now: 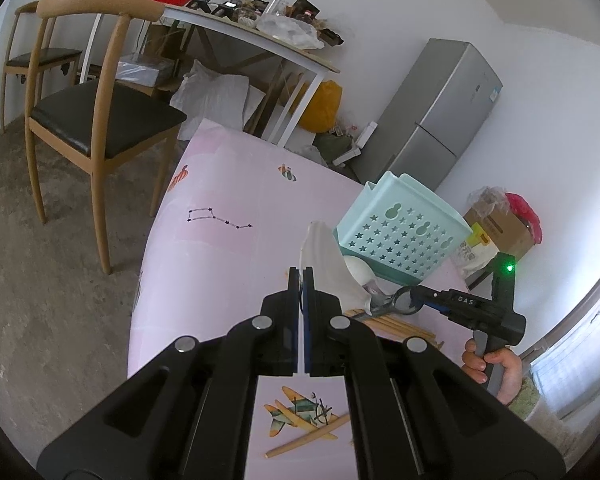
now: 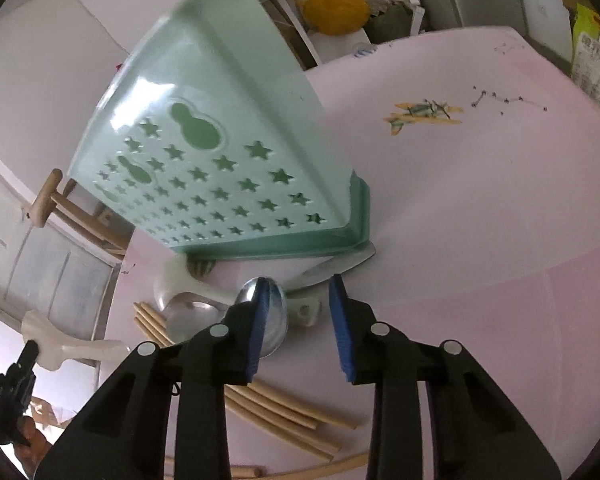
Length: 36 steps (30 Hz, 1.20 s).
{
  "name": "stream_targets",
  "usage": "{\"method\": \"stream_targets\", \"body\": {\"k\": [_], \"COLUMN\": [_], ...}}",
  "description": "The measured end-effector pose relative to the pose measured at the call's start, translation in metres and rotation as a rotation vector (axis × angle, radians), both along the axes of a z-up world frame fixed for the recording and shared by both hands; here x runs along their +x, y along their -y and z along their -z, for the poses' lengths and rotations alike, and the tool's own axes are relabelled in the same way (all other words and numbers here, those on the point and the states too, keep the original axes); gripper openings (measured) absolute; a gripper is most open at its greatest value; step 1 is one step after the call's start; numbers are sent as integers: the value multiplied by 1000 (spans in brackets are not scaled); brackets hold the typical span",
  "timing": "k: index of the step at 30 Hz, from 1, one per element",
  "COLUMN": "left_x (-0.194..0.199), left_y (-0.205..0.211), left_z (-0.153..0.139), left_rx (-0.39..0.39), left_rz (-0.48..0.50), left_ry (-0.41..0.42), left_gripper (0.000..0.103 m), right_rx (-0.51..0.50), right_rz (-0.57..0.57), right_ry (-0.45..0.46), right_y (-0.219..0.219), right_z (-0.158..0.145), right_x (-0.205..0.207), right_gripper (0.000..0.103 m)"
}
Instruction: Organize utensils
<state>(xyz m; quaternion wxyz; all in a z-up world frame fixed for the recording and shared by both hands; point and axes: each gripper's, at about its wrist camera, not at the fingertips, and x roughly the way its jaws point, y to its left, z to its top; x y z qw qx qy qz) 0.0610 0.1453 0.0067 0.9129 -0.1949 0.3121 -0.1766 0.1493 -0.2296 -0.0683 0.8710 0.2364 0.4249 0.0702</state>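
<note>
A mint-green basket (image 1: 404, 232) (image 2: 220, 140) with star-shaped holes stands on the pink tablecloth (image 2: 460, 220). In front of it lie a metal spoon (image 2: 276, 316), a metal ladle (image 2: 188, 312), white plastic utensils (image 2: 304, 312) and several bamboo chopsticks (image 2: 284, 412). My right gripper (image 2: 299, 280) (image 1: 414, 298) hangs low over this pile, open. The spoon's bowl rests against its left blue pad; the other pad stands clear of it. My left gripper (image 1: 301, 270) (image 2: 24, 360) is shut on a white plastic utensil (image 1: 324, 252) (image 2: 68, 344), held up beside the table's edge.
A wooden chair (image 1: 100, 120) stands on the concrete floor left of the table. Behind it are a cluttered white table (image 1: 260, 32), a grey fridge (image 1: 432, 120), a yellow bag (image 1: 324, 108) and cardboard boxes (image 1: 500, 232). A person's hand (image 1: 496, 368) holds the right gripper's handle.
</note>
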Motion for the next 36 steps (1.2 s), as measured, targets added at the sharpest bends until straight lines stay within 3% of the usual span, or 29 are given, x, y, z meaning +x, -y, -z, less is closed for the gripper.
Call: {"method": "stream_targets", "body": {"k": [4, 13, 23, 28, 33, 36], "left_x": [1, -3, -8, -8, 0, 14], "left_y": [3, 13, 25, 29, 42, 61], "left_z": [1, -7, -17, -47, -98, -129], "left_rx": [7, 38, 67, 83, 119, 179], "left_rz": [3, 9, 21, 18, 39, 67], "left_ry": [-1, 12, 34, 123, 286, 385], "left_gripper": [0, 0, 0, 0, 0, 0], "right_rx": [-34, -46, -71, -125, -173, -184], "right_rz": [-26, -49, 18, 43, 67, 83], "right_ry": [-5, 21, 116, 191, 280, 338], "right_y": [-9, -14, -7, 1, 13, 20], "right_z": [3, 3, -17, -46, -82, -103], "right_x": [-1, -5, -28, -51, -82, -100], "right_gripper": [30, 12, 5, 3, 3, 3]}}
